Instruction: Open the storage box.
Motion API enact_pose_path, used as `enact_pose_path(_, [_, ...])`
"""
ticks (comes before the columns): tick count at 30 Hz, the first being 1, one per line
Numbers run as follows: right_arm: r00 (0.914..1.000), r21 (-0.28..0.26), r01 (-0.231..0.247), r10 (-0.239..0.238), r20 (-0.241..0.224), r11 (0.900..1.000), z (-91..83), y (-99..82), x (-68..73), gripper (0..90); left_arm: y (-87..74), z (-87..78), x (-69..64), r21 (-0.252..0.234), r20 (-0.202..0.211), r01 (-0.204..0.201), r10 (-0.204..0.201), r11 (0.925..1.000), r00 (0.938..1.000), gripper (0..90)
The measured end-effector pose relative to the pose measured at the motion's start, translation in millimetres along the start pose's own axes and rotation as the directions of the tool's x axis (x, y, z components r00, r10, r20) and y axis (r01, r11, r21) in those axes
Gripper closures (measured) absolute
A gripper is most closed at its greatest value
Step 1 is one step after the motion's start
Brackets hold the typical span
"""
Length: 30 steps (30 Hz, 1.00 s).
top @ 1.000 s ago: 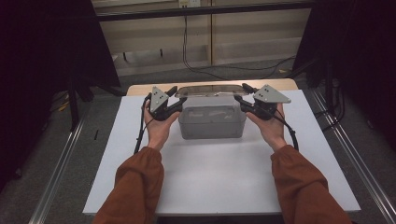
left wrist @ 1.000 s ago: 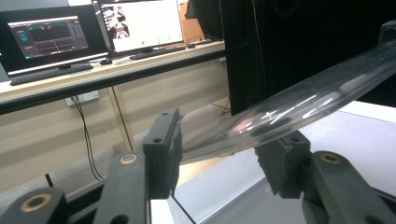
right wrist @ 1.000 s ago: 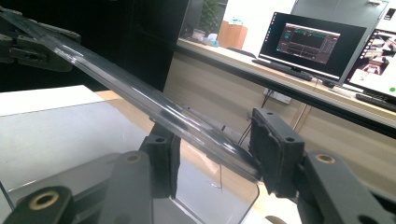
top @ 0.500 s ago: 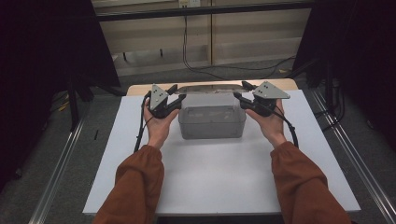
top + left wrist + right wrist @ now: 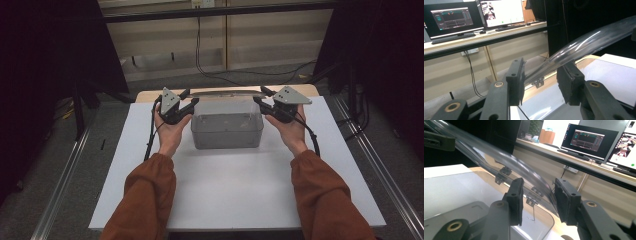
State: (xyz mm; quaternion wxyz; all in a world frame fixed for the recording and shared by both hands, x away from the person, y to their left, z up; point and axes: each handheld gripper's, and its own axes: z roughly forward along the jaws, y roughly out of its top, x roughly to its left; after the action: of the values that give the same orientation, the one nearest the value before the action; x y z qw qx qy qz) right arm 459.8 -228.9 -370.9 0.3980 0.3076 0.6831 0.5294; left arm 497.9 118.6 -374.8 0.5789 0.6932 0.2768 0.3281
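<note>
The box (image 5: 227,131) is see-through smoky grey, and its lid (image 5: 226,93) is clear with pale glare streaks; it sits on a plain white board (image 5: 235,190); past the box's far edge a strip of light wood tabletop (image 5: 145,96) peeks out; both grippers, left (image 5: 187,101) and right (image 5: 264,100), are matte black with grey three-cornered plates and brassy pivot pins; sleeves (image 5: 145,200) near the box are rust orange; monitors (image 5: 454,18) behind the box glow white and dark.

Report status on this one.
Left hand-held gripper, right hand-held gripper just closing on clear lid ends. Lid raised over box. Nothing in the way.
</note>
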Motion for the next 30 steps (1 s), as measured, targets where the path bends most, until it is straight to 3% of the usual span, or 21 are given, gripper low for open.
enact_pose_path(9, [0.9998, 0.011, -0.017, 0.017, 0.004, 0.9998, 9.2, -3.9, -7.8, 56.0, -1.3, 5.2, 3.8, 0.006, 0.002, 0.014, -0.014, 0.9999, 0.9999, 59.1])
enact_pose_path(24, [0.9994, 0.039, -0.034, 0.034, 0.006, 0.9986, 23.2, -7.0, -17.9, 59.7, -5.4, 14.5, 11.0, 0.018, -0.005, 0.018, -0.018, 0.9997, 0.9998, 61.9])
enact_pose_path(28, [0.9993, 0.047, -0.035, 0.035, 0.012, 0.9982, 27.8, -9.3, -20.4, 58.2, -6.6, 17.5, 14.0, 0.011, -0.005, 0.051, -0.051, 0.9986, 0.9987, 62.3])
enact_pose_path(30, [0.9989, 0.046, -0.045, 0.045, 0.010, 0.9979, 29.4, -11.2, -21.3, 59.4, -6.4, 18.7, 14.7, 0.015, -0.006, 0.044, -0.044, 0.9989, 0.9990, 63.2])
